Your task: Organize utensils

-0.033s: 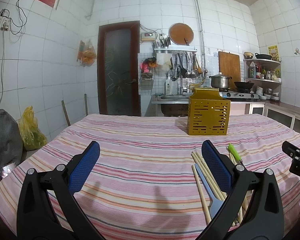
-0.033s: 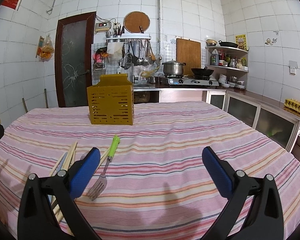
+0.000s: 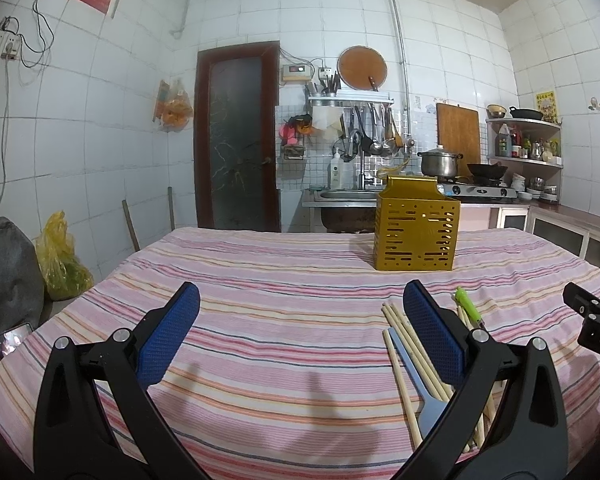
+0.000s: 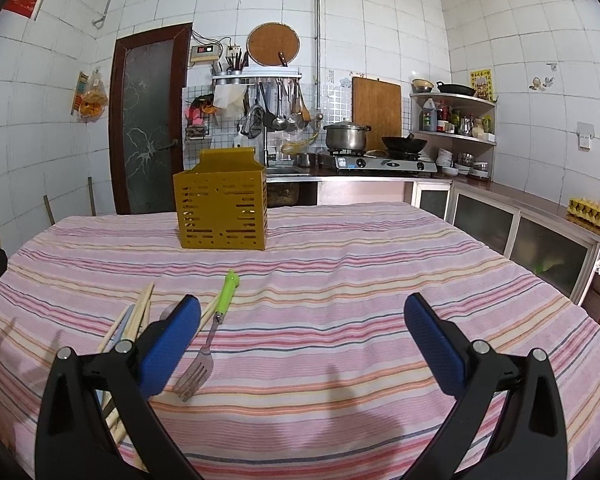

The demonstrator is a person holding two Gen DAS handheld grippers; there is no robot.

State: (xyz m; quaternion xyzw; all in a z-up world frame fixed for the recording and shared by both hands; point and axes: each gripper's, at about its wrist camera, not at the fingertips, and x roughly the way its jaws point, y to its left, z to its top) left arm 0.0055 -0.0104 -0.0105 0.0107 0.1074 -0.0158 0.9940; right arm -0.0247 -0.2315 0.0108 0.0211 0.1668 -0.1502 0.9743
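Observation:
A yellow slotted utensil holder point(image 3: 417, 236) point(image 4: 221, 210) stands upright on the far part of the striped tablecloth. Several wooden chopsticks point(image 3: 400, 320) point(image 4: 142, 312), a pale blue spoon point(image 3: 410, 364) and a green-handled fork point(image 3: 468, 304) point(image 4: 220, 312) lie loose on the cloth in front of it. My left gripper point(image 3: 302, 292) is open over bare cloth, and its right finger partly covers the chopsticks. My right gripper point(image 4: 303, 303) is open too, holding nothing, with the fork just beside its left finger. Each gripper's tip shows at the edge of the other's view.
The table point(image 3: 260, 280) carries a pink striped cloth. Behind it are a sink, a stove with a pot point(image 4: 346, 136) and a wok, and hanging ladles. A counter with cabinets point(image 4: 540, 232) runs along the right. A dark door point(image 3: 238, 140) and a yellow bag point(image 3: 58, 256) are at the left.

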